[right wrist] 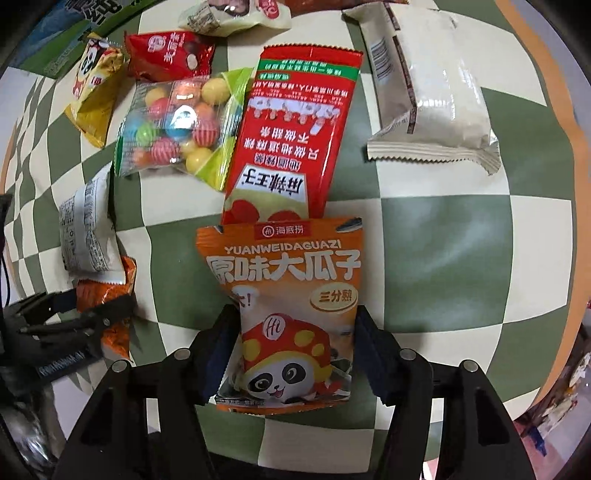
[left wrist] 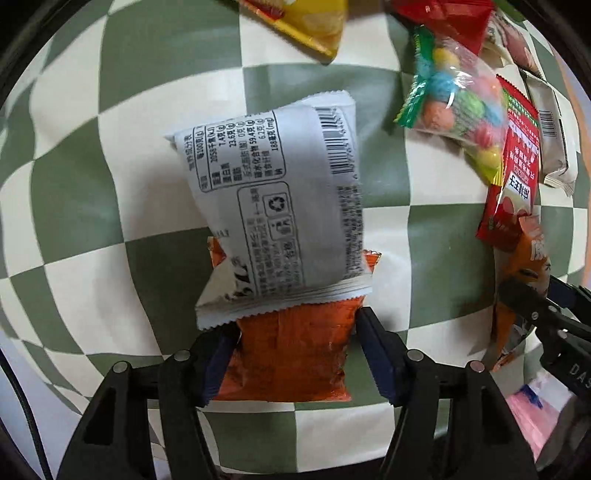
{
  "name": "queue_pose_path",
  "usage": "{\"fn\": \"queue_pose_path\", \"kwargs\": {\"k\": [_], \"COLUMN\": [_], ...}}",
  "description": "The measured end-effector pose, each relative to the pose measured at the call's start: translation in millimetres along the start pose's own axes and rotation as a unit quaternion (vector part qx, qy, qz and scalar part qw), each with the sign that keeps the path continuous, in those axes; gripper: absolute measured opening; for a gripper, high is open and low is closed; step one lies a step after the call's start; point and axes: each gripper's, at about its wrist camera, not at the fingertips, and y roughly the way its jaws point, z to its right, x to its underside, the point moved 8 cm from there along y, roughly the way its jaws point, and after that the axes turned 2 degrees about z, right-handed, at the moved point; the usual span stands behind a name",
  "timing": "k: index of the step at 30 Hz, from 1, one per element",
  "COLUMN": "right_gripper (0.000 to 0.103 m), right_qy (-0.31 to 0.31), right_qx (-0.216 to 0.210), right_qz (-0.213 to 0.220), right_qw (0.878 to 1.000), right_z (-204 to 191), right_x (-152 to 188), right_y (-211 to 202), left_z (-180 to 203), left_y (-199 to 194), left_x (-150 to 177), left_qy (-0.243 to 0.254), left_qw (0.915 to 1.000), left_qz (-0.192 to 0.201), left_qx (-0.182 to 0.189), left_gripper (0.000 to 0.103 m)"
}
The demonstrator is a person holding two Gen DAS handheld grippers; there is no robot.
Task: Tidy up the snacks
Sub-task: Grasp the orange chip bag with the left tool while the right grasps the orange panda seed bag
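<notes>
In the left wrist view my left gripper (left wrist: 295,332) is shut on an orange foil snack packet (left wrist: 291,358) lying on the green-and-cream checked cloth (left wrist: 92,221). A white packet (left wrist: 273,199), printed side up, overlaps that packet's far end. In the right wrist view my right gripper (right wrist: 295,325) is shut on an orange sunflower-seed packet with a panda picture (right wrist: 288,295). The seed packet's top edge covers the near end of a long red packet (right wrist: 291,136). Each gripper shows at the edge of the other's view: the right gripper (left wrist: 546,310) and the left gripper (right wrist: 92,310).
A clear bag of coloured candy balls (right wrist: 177,129) lies left of the red packet. A beige packet (right wrist: 432,92) sits at the far right. A yellow panda packet (right wrist: 96,85), a small red packet (right wrist: 170,55) and a pale packet (right wrist: 236,14) lie at the far left.
</notes>
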Motion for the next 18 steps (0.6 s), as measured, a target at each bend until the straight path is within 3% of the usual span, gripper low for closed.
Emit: {"fn": "queue_pose_path", "kwargs": {"k": [2,4,6,9,14,16,18], "right_gripper": [0.057,0.057,0.059,0.067,0.067,0.067,0.058], "right_qy": [0.004,0.015,0.021,0.025,0.028,0.027,0.023], "right_qx": [-0.006,-0.034,-0.057,-0.039,-0.042,-0.04,-0.038], "right_qz": [0.0,-0.012,-0.028,-0.017,-0.016,-0.015,-0.009], "right_qw": [1.0,0.999,0.998,0.999,0.999,0.999,0.999], "right_z": [-3,-6,-8,3,11,11,0], "right_x": [-9,-19,-17,-23,-29,-28,-26], "right_y": [-8,-15,-16,-21,-13,-5,3], "left_z": [12,27,35,36,37,42,47], "left_y": [-1,1,8,14,7,-1,-5], "left_x": [9,19,22,23,13,14,16], "left_qy": [-0.023,-0.057,-0.059,-0.054,-0.037,-0.039,-0.039], "left_qw": [0.9994,0.9948,0.9925,0.9926,0.9963,0.9976,0.998], "left_qz": [-0.006,-0.024,-0.037,-0.041,-0.026,-0.012,-0.002], "left_qx": [0.024,0.082,0.1,0.1,0.073,0.057,0.051], "left_gripper": [0.059,0.059,0.06,0.06,0.06,0.055,0.05]}}
